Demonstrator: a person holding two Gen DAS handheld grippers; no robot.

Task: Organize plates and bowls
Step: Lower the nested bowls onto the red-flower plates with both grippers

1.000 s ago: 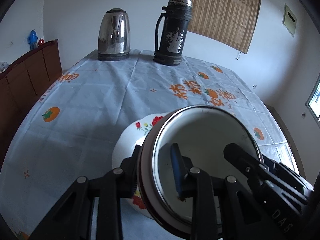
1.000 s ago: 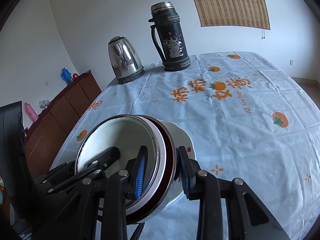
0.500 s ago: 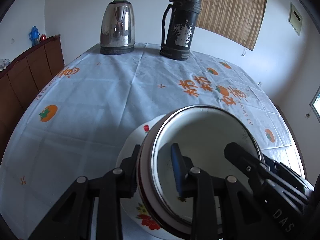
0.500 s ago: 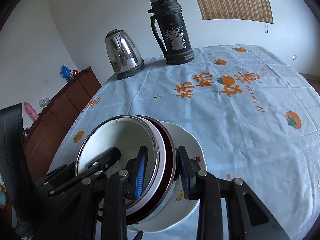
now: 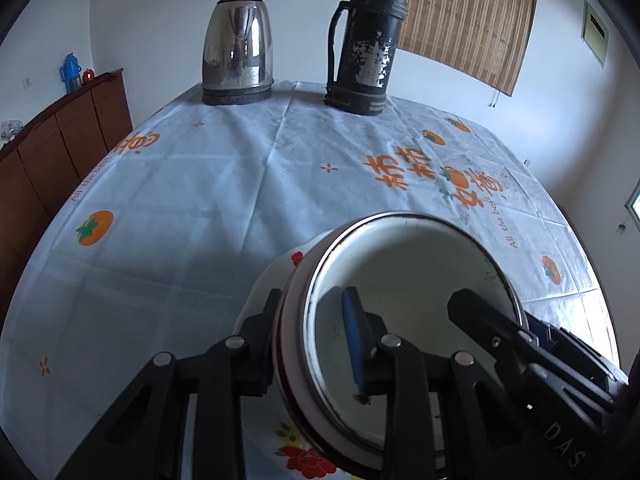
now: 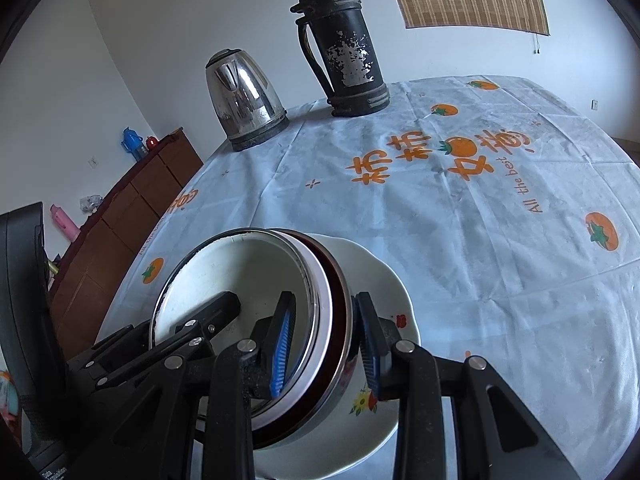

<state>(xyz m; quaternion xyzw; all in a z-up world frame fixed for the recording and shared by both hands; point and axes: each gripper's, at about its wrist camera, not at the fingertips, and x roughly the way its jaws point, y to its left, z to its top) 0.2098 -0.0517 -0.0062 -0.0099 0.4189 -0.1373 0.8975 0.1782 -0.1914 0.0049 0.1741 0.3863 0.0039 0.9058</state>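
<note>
Near the tablecloth's (image 6: 480,260) front edge, both claws (image 5: 308,332) (image 6: 326,340) pinching opposite rims of stacked bowls (image 6: 248,280).

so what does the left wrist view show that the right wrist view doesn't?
Only the left wrist: a framed panel on the wall right of the blind, and a window edge.

Only the right wrist: a pink bottle by the cabinet, and a wall socket.

Both: the left hand-held gripper and right hand-held gripper clamping the stacked bowls, the floral plate, kettle, and black thermos.
</note>
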